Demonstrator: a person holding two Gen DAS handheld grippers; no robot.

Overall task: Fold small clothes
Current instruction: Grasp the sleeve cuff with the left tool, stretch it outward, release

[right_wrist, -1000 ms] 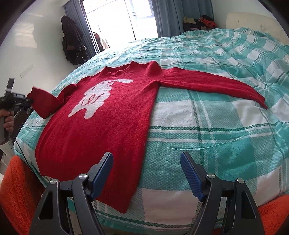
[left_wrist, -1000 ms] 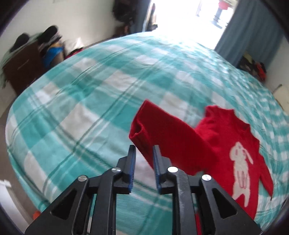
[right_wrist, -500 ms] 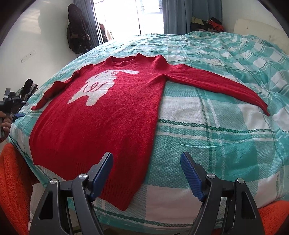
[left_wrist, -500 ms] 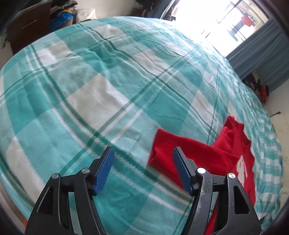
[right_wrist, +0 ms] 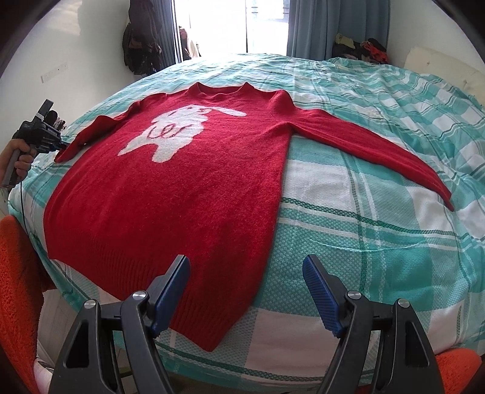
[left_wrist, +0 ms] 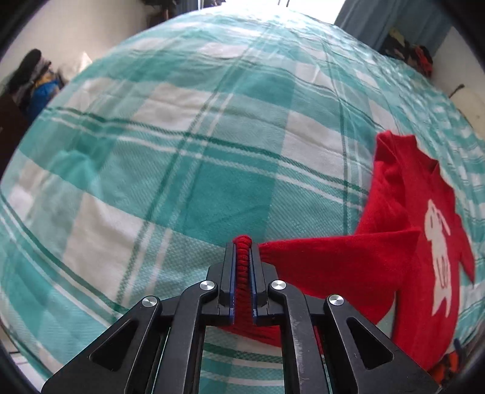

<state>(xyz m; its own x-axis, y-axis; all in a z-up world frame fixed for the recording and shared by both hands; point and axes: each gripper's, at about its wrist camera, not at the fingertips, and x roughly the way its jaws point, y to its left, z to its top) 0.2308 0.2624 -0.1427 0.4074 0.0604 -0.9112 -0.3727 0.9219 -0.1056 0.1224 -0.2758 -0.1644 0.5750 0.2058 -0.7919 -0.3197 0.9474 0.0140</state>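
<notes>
A red sweater [right_wrist: 182, 188] with a white rabbit design lies flat, front up, on the bed; it also shows in the left wrist view [left_wrist: 424, 242]. My left gripper [left_wrist: 242, 251] is shut on the cuff of the sweater's left sleeve [left_wrist: 333, 266], at the bed's left side; in the right wrist view the left gripper [right_wrist: 60, 145] holds that cuff. The other sleeve [right_wrist: 379, 151] stretches out to the right. My right gripper [right_wrist: 245, 266] is open and empty, just above the sweater's hem near the bed's front edge.
The bed has a teal and white plaid cover [right_wrist: 379, 242]. An orange fuzzy fabric [right_wrist: 18, 288] sits at the near left and right corners. Curtains [right_wrist: 312, 27], a bright window and hanging clothes [right_wrist: 139, 39] stand at the far side.
My left gripper let the sleeve drop, opened, then closed again on the cuff. The sleeve now lies stretched out sideways. My right gripper stayed open in place.
</notes>
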